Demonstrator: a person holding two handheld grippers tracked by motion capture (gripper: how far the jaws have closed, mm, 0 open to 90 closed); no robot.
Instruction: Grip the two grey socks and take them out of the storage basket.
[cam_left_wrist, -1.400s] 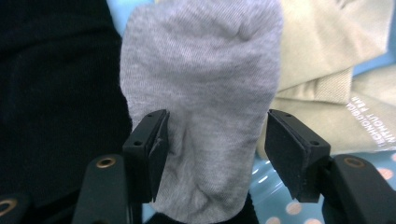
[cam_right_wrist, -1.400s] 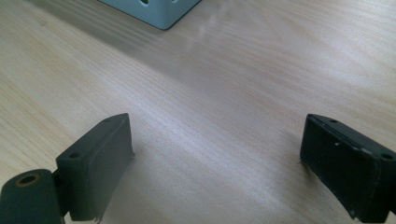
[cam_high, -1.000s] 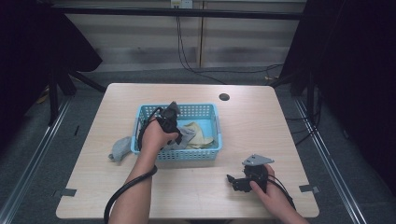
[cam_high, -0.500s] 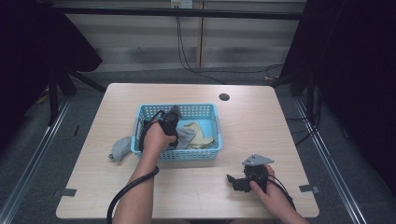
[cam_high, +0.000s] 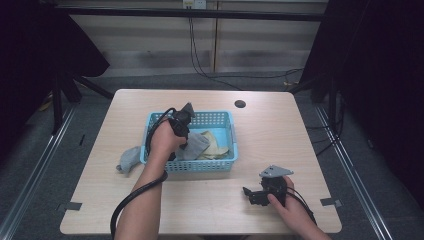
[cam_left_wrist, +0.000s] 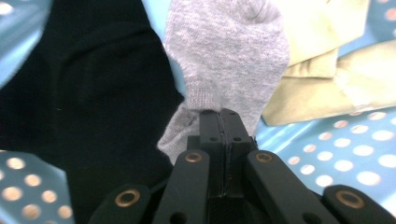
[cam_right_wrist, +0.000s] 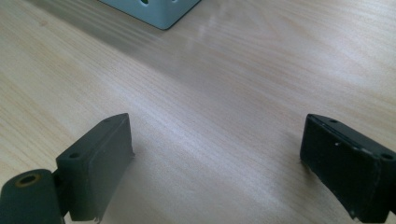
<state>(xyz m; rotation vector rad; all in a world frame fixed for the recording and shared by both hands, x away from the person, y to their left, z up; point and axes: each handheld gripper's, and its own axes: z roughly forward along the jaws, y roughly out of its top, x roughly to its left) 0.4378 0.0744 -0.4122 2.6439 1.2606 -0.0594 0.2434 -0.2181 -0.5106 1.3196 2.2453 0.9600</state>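
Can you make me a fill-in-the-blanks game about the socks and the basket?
1. The left tool is pinching a sock that is ____ in colour.
2. The basket with the socks in it is light ____.
3. The right tool rests on the table with its jaws wide ____.
4. One more grey sock lies on the table just ____ the basket.

Missing words: grey; blue; open; outside

No text, label, brand, number or sign can be read anywhere, neither on the light blue perforated plastic basket (cam_high: 225, 125) nor on the pale wooden table (cam_high: 280, 135) around it.
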